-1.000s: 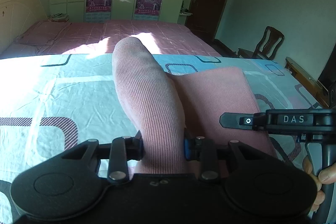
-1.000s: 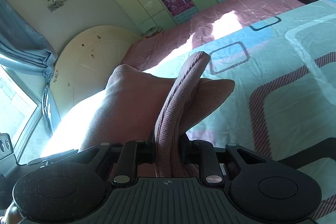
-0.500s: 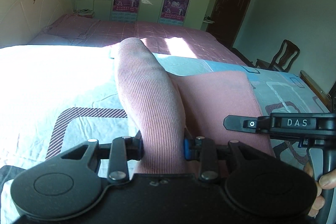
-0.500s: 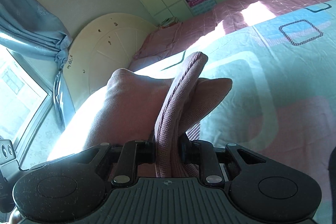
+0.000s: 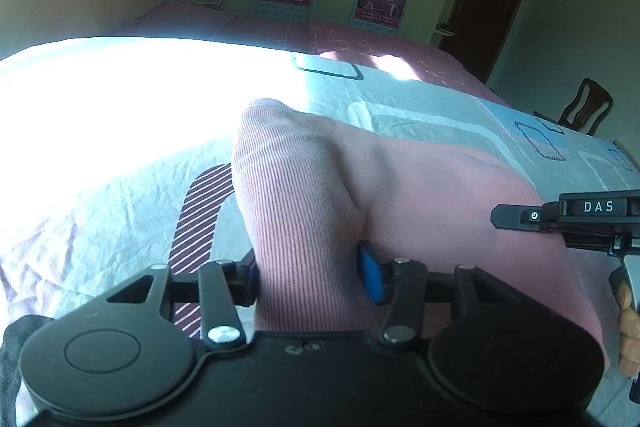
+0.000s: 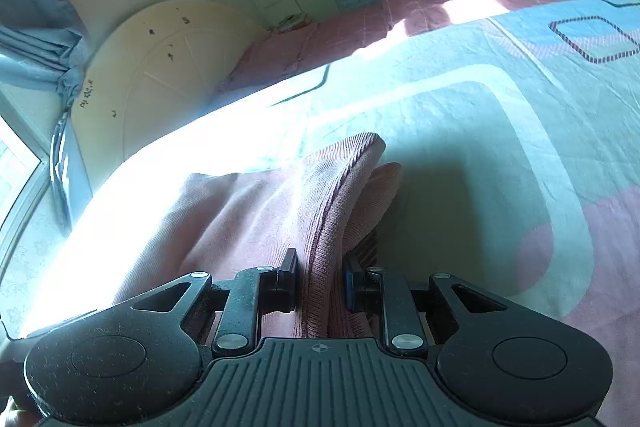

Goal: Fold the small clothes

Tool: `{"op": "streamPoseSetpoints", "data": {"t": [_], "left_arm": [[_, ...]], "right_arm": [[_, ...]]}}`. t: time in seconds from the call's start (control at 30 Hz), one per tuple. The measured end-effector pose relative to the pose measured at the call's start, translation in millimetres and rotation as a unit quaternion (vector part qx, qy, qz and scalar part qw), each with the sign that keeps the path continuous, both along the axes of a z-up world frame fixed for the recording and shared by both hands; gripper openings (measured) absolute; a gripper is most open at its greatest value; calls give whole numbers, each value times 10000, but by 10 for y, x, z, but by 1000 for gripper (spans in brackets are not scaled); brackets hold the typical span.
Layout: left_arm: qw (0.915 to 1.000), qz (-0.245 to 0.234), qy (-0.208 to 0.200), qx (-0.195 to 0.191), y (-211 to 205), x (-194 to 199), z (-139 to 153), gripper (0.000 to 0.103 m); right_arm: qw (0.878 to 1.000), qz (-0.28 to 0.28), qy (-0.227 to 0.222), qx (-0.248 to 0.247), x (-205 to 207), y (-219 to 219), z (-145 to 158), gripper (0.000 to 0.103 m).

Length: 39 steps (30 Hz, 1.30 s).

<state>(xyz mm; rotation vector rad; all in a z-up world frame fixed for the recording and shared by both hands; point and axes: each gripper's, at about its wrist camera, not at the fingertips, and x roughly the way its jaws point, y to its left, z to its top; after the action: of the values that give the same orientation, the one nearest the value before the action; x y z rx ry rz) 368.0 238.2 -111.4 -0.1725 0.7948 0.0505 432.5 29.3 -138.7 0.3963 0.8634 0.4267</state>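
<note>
A pink ribbed knit garment [image 5: 420,211] lies low over the patterned bed sheet [image 5: 120,211]. My left gripper [image 5: 308,275] is shut on a bunched ribbed edge of it, the cloth filling the gap between the blue pads [image 5: 370,277]. My right gripper [image 6: 320,283] is shut on another folded ribbed edge of the same garment [image 6: 248,223]. The right gripper's body [image 5: 580,215] shows at the right edge of the left wrist view, level with the cloth.
The sheet [image 6: 500,147] spreads wide to the right, with bright sun glare on its left part. A pink bed [image 5: 320,35], a headboard [image 6: 160,55] and wardrobes stand behind. A wooden chair [image 5: 584,107] is far right.
Both grippers have swung left and come down towards the sheet with the garment. The raised cloth edges now sit lower and flatter than before.
</note>
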Motion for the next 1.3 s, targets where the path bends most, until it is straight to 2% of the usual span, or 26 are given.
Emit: {"op": "streamPoseSetpoints", "data": {"t": [0.03, 0.1, 0.2, 0.3, 0.43, 0.57, 0.67, 0.77, 0.87, 1.0, 1.1, 1.2, 1.3], "left_arm": [[10000, 32, -17, 55, 3, 6, -4, 64], [9999, 1, -28, 105, 4, -8, 4, 65], [9999, -2, -97, 115, 20, -35, 97, 63], [9992, 75, -356, 165, 58, -88, 232, 59], [9985, 204, -495, 129, 137, 34, 338, 58], [9988, 250, -324, 255, 160, 214, 229, 52], [9990, 314, -143, 274, 170, 321, 56, 54], [9988, 345, -43, 359, 167, 370, -57, 59], [9986, 407, -28, 341, 175, 338, -28, 60], [9983, 331, -229, 424, 119, 83, 175, 56], [9980, 178, -367, 492, 66, -225, 299, 56], [9980, 95, -357, 512, -5, -539, 339, 56], [9980, -9, -283, 565, -121, -789, 286, 56]], "right_arm": [[10000, 8, -13, -70, 2, 4, -21, 21], [9999, -6, -48, -104, 1, -6, -32, 21], [9998, -114, -53, -129, 7, -59, -48, 21], [9997, -102, 44, -195, 23, -69, -72, 24], [9993, -328, -135, -87, 58, -156, 55, 25], [9989, -348, -228, -223, 217, -114, 135, 25], [9967, -300, -247, -709, 347, 32, 76, 24], [9947, -379, -117, -953, 475, 51, -73, 24], [9962, -432, 32, -755, 511, -35, -132, 24], [9979, -220, -188, -586, 293, -110, 112, 25], [9981, 27, -378, -481, -47, -141, 306, 25], [9960, 308, -551, -635, -403, -96, 395, 25], [9935, 403, -592, -887, -686, -53, 326, 25]]}}
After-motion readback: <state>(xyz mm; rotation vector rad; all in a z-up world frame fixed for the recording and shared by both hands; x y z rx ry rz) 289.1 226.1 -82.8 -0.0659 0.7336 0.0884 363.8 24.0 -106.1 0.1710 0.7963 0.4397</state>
